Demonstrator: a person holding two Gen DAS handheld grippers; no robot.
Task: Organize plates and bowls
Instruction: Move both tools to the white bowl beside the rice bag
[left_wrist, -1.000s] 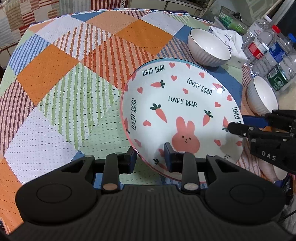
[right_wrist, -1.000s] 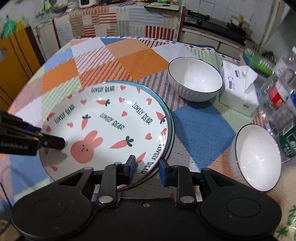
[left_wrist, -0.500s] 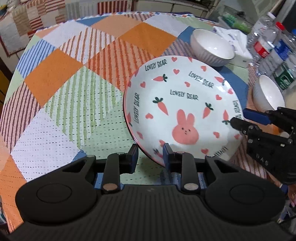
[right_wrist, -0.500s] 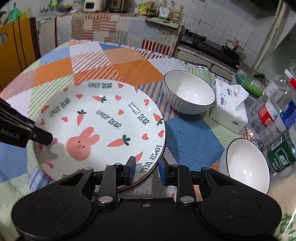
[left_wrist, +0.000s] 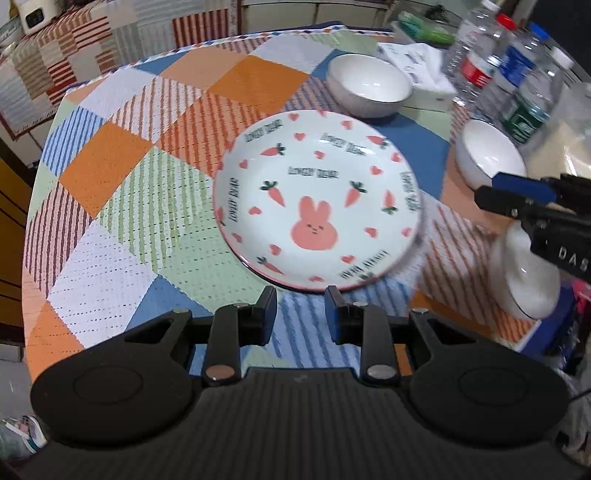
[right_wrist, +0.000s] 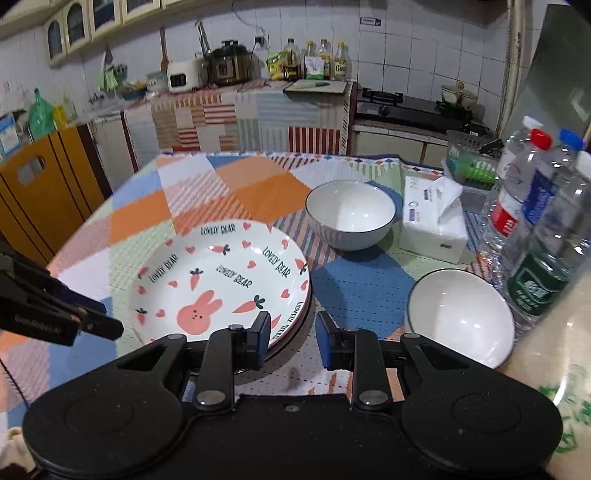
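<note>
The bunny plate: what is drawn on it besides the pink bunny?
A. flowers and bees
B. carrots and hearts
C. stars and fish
B: the bunny plate shows orange carrots and small red hearts around the bunny, with the words LOVELY BEAR.

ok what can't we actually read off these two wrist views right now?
- Plate stack: right wrist view shows a second rim below; the top plate hides how many there are.
- Third white bowl, left wrist view: half covered by the right gripper and blurred.
- Water bottles: cut off by the right edge in both views.
- Tissue pack print: too small to read.
</note>
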